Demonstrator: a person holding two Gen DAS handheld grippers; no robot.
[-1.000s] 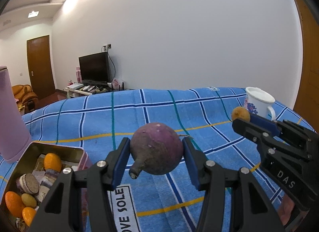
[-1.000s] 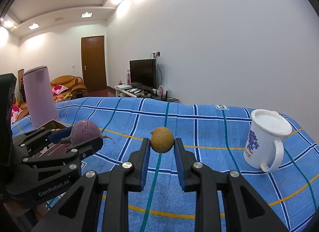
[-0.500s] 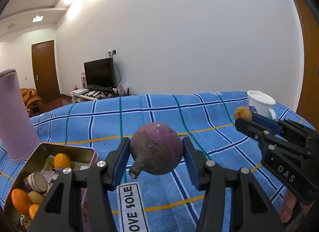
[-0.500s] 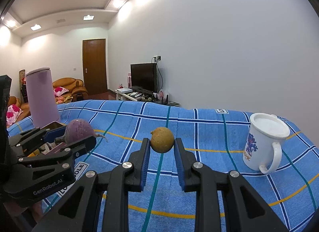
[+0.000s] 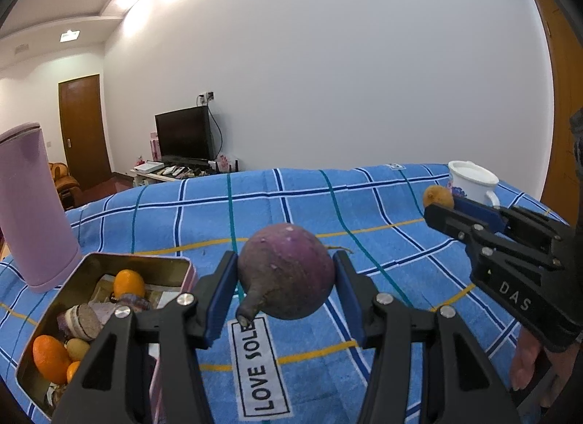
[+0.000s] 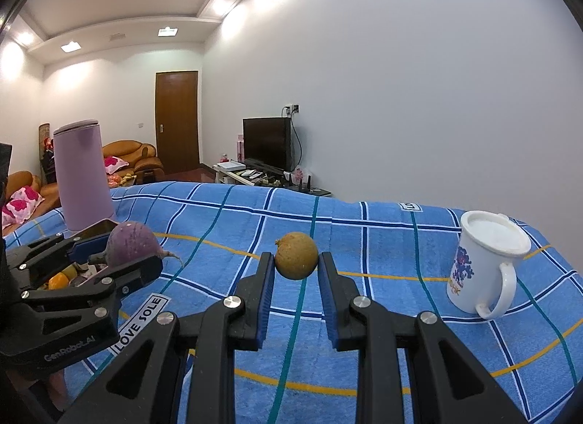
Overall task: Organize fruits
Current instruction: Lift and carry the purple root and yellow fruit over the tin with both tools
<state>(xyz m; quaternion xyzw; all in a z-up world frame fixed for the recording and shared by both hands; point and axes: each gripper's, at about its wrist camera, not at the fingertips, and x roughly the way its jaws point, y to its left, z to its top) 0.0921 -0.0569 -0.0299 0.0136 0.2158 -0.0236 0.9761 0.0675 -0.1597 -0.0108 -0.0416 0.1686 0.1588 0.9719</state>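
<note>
My left gripper [image 5: 284, 278] is shut on a round purple turnip [image 5: 288, 271], held above the blue checked cloth [image 5: 328, 198], just right of an open metal tin [image 5: 171, 263]. The tin holds oranges [image 5: 127, 281], a small yellow-brown fruit and cut purple pieces. My right gripper [image 6: 296, 267] is shut on a small brown round fruit [image 6: 296, 255], raised over the cloth. In the right wrist view the left gripper [image 6: 120, 252] with the turnip [image 6: 131, 245] is at the left; in the left wrist view the right gripper [image 5: 442, 205] with its fruit [image 5: 437, 197] is at the right.
A tall lilac flask [image 5: 32, 205] stands behind the tin. A white enamel mug [image 6: 484, 263] with a blue print stands at the right on the cloth. A "LOVE SOLE" label [image 5: 260, 365] lies on the cloth. A person's hand [image 5: 524, 362] holds the right gripper.
The left wrist view has shifted so that the tin and flask now show further right in it. Both grips are unchanged, and the right gripper has stayed in place.
</note>
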